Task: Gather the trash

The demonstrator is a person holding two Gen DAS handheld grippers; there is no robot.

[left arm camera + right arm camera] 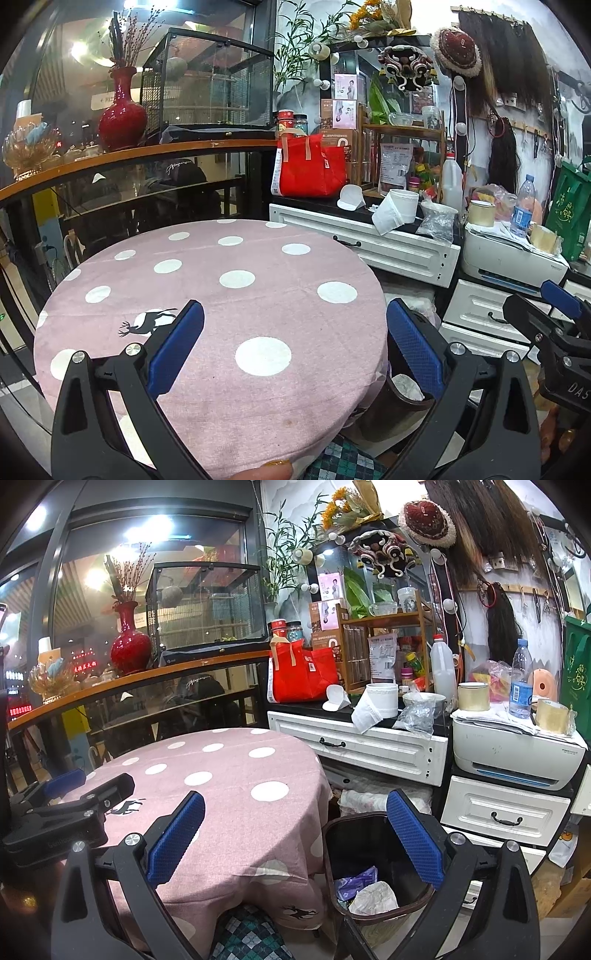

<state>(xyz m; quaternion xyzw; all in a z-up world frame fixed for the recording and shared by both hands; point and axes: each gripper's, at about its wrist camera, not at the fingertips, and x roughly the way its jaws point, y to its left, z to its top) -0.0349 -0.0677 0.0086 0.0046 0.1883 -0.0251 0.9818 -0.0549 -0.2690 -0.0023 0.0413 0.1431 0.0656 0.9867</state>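
A round table with a pink polka-dot cloth (pixel 207 295) fills the left wrist view, and no trash lies on it. My left gripper (pixel 295 343) hovers open over its near edge, nothing between the blue pads. A dark brown bin (pixel 369 834) stands on the floor right of the table (pixel 229 775). Crumpled white paper (pixel 373 897) and a purple wrapper (pixel 354 882) lie inside it. My right gripper (pixel 295 830) is open and empty above the gap between table and bin. The bin (pixel 391 406) shows partly behind the left gripper's right finger.
A white cabinet (pixel 362 738) with a red bag (pixel 299 675), cups and bottles stands behind the table. A printer (pixel 517 753) sits on white drawers at right. A glass railing with a red vase (pixel 122 118) curves at left. Checked fabric (pixel 251 938) lies near the bottom.
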